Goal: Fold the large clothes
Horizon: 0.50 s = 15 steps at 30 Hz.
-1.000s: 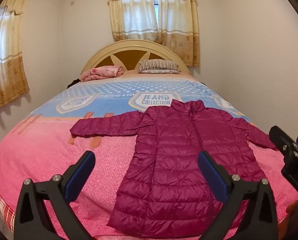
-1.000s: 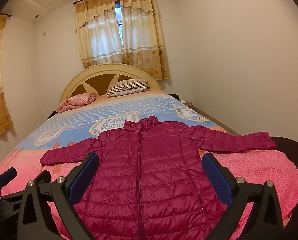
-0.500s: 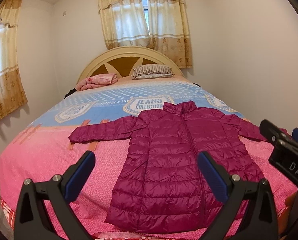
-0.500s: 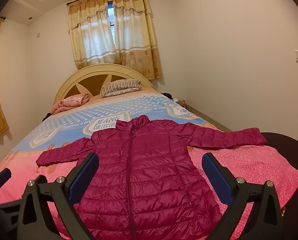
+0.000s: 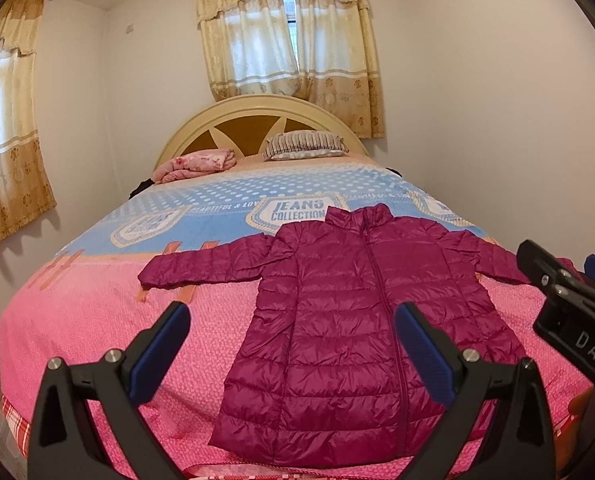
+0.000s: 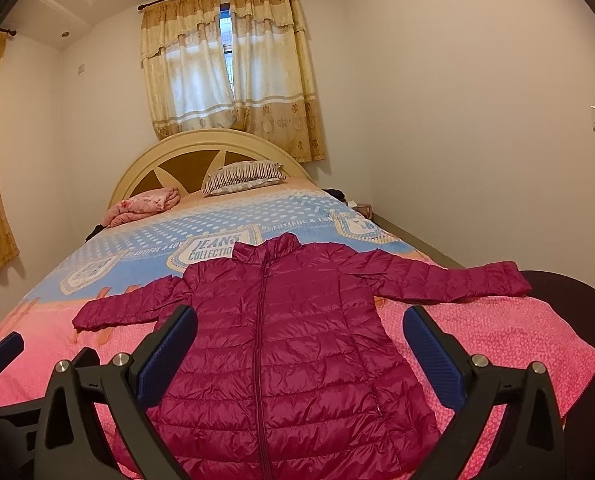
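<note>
A magenta quilted puffer jacket [image 5: 349, 320] [image 6: 281, 340] lies flat and zipped on the bed, collar toward the headboard, both sleeves spread out sideways. My left gripper [image 5: 293, 348] hovers open above the bed's foot, over the jacket's left hem side, touching nothing. Over the jacket's lower half, my right gripper [image 6: 299, 344] is also open and holds nothing. The right gripper's body shows at the right edge of the left wrist view, covering the right cuff. Part of the left gripper appears at the lower left of the right wrist view.
The bed [image 5: 97, 320] has a pink and blue cover. A striped pillow [image 5: 305, 150] and a folded pink blanket [image 5: 197, 164] lie by the cream headboard [image 6: 209, 148]. Walls stand close on both sides. A dark rounded object [image 6: 569, 292] sits beyond the right sleeve.
Both grippers have drawn back and risen from the jacket, so more of the bed and room shows. The jacket has not moved and both grippers stay open.
</note>
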Motion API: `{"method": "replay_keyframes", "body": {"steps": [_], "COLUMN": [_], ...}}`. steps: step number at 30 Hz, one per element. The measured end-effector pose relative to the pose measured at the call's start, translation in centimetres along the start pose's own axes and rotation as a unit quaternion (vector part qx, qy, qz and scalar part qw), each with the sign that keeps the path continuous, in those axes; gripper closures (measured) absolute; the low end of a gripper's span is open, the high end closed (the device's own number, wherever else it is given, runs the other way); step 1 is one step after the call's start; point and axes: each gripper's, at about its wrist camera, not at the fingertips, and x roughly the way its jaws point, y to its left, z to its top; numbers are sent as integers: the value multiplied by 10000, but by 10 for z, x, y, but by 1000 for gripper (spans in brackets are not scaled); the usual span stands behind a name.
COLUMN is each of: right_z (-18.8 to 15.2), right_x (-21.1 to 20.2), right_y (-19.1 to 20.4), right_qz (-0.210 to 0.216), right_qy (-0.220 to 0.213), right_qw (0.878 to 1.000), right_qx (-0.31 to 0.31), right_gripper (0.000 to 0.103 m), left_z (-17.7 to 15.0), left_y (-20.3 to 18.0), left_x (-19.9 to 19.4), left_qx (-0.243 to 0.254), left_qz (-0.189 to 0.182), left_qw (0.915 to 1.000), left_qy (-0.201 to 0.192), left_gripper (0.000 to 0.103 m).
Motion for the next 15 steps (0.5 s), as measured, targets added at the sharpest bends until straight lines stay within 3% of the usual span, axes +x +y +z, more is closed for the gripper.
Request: {"method": "replay_keyframes", "body": {"steps": [7, 15], "right_z": [1, -1], "right_x": [0, 3], "right_y": [0, 1], "right_qz": [5, 12], "right_qy": [-2, 74], "right_qw": [10000, 10000], "right_qx": [-1, -8], "right_gripper": [1, 1], "left_z": [0, -1], "left_y": [-3, -3], "left_x": [3, 2], "left_qx": [93, -11], "left_qz": [68, -14], "left_qw": [9999, 10000], "left_qy": [98, -47], "left_gripper": [0, 0]}}
